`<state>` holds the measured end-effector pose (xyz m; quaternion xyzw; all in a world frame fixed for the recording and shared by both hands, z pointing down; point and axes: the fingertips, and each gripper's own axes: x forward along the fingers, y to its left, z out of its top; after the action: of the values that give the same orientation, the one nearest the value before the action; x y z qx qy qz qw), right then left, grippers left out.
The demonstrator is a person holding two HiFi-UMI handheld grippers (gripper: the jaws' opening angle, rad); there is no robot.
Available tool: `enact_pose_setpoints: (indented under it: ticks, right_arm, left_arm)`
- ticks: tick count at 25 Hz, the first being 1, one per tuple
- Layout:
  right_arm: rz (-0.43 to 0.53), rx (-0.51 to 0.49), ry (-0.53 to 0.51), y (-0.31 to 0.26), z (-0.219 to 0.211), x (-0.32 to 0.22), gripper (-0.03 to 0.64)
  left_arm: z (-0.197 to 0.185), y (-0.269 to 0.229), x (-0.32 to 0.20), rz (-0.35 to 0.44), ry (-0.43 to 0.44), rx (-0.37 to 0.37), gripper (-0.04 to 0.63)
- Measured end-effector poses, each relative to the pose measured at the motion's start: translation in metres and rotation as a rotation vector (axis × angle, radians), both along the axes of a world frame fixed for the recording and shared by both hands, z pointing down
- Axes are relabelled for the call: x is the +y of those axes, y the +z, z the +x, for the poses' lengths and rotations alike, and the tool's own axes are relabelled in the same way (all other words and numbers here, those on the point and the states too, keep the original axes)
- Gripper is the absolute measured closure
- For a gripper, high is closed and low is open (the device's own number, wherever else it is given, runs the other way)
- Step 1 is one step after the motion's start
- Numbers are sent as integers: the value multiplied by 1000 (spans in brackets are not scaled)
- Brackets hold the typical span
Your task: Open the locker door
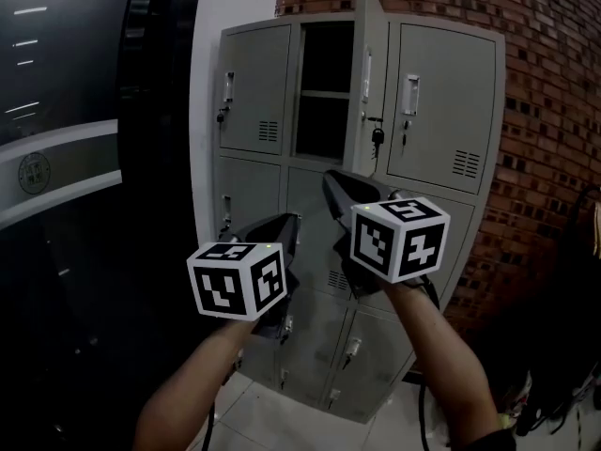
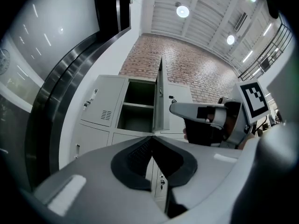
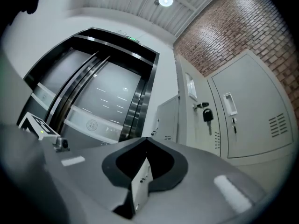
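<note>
**A:** Your locker door in the top row stands swung out, edge toward you, so the middle compartment is open. I judge the job close to done. Your left gripper has its jaws pressed together on nothing, and your right gripper is the same.

**B:** Then the danger is your right gripper. It hangs just below and in front of that door. Lift it carelessly and you could knock the edge and swing the door back toward shut.

**A:** Or you could catch the keys that dangle from the lock. A closed tip might hook them and drag the door along, or pull the key out.

**B:** And what can't you see? The compartment is dark. You can make out one shelf and little else.

**A:** Your marker cubes and both forearms cover much of the lower doors. The hinge side is hidden behind the door itself. To the right, by the brick wall, a dark heap lies near the floor, and I cannot tell what it is. Mind your feet there.
</note>
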<state>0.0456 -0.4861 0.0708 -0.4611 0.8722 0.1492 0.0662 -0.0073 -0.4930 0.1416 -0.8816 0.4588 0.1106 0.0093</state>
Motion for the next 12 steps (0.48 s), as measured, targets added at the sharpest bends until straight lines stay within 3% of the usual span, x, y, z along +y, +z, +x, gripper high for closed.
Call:
enact_pose_setpoints:
  ticks: [12]
  right_arm:
    - [10,21,83,67,-49,110,612]
  left_arm:
    - [-52,27,95,5,-16,-42,589]
